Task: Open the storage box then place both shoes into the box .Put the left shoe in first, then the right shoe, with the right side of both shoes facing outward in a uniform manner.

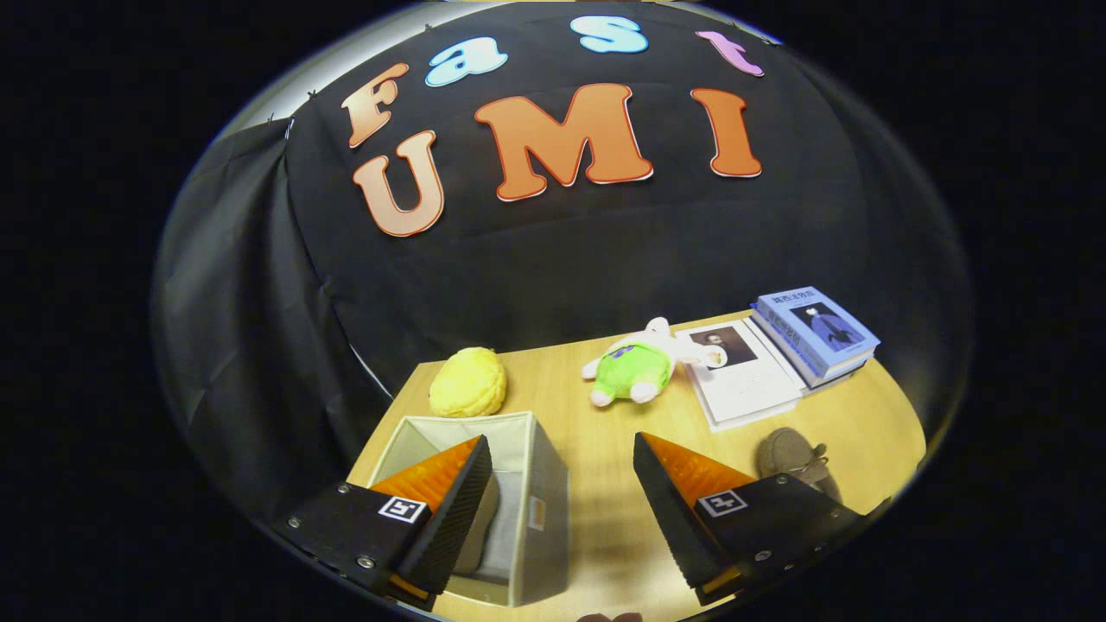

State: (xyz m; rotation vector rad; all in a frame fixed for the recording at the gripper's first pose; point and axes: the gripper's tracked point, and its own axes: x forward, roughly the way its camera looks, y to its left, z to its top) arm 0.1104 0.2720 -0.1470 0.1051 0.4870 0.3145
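I see the grey fabric storage box (pixel 518 484) already open at my claw's (pixel 562 484) eleven o'clock, no shoe visible inside. One brown shoe (pixel 791 458) lies on the tabletop (pixel 596 432) at two o'clock. Claw spread wide, holding nothing; both placements remain.

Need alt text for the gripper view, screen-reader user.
The gripper hangs open above a wooden table, one finger over an open grey storage box, the other near a brown shoe. Beyond lie a yellow plush, a green plush toy and stacked books.
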